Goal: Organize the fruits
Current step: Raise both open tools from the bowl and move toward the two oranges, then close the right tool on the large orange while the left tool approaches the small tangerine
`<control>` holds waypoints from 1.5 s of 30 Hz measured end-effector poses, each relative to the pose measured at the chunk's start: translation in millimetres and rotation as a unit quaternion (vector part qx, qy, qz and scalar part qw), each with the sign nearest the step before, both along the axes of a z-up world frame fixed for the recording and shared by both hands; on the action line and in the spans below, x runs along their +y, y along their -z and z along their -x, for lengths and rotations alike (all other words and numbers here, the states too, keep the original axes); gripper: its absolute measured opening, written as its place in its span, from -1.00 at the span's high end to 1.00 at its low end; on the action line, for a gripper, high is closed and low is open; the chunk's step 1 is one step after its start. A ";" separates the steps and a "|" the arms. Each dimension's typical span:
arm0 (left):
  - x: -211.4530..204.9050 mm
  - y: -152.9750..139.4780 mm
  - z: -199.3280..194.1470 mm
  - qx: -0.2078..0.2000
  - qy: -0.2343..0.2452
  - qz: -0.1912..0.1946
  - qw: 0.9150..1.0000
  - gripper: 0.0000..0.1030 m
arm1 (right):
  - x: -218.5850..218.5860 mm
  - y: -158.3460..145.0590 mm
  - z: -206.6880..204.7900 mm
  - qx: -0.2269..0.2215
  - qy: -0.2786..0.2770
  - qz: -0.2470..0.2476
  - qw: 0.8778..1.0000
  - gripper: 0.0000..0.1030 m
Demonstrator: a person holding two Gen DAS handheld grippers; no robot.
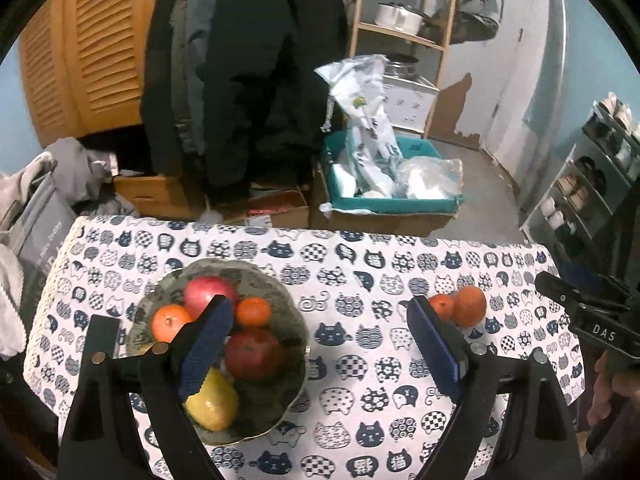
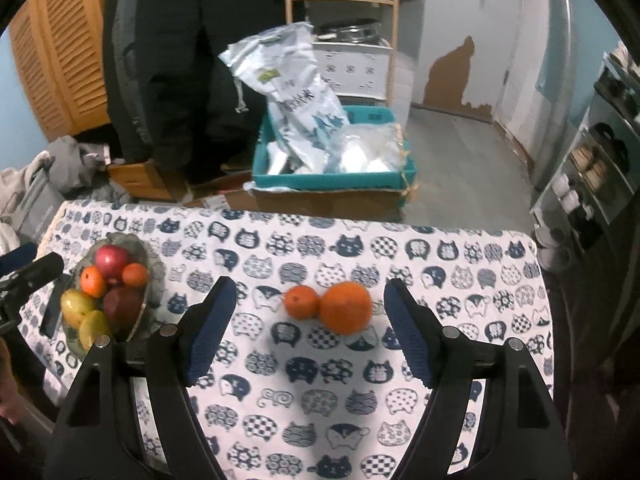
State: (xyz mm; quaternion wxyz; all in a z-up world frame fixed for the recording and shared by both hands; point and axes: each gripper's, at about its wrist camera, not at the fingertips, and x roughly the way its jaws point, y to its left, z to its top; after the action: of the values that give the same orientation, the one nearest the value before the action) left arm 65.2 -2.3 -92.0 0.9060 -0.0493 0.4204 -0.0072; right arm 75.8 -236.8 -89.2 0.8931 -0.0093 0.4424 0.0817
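Six fruits are being kept in the bowl near the table's left edge, while two oranges are being left out mid-table, both grippers being held released, empty.

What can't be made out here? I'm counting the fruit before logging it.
- Left wrist view: the left gripper finger covers part of the scalloped glass bowl, so fruit may hide behind it.
- Right wrist view: the bowl's near rim is cut off by the gripper frame.
- Both views: the two loose oranges overlap; contact unclear.
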 end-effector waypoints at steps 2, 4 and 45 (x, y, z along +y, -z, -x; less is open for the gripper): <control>-9.2 3.3 -5.3 0.007 0.005 -0.004 1.000 -0.78 | -7.9 3.7 -1.0 0.005 0.006 -0.001 1.000 -0.48; -17.6 5.6 -9.8 0.010 0.014 -0.002 1.000 -0.78 | -16.0 8.1 -1.7 0.009 0.013 -0.003 1.000 -0.48; -93.3 136.4 -105.8 0.121 0.061 -0.015 0.991 -0.97 | -34.6 174.4 -80.7 0.159 -0.011 -0.049 0.986 -0.34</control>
State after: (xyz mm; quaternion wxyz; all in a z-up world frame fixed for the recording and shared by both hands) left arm 171.1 -95.6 -228.3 0.8469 -0.0102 0.5292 -0.0505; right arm 156.5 -271.3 -263.5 0.8099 0.0432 0.5738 0.1134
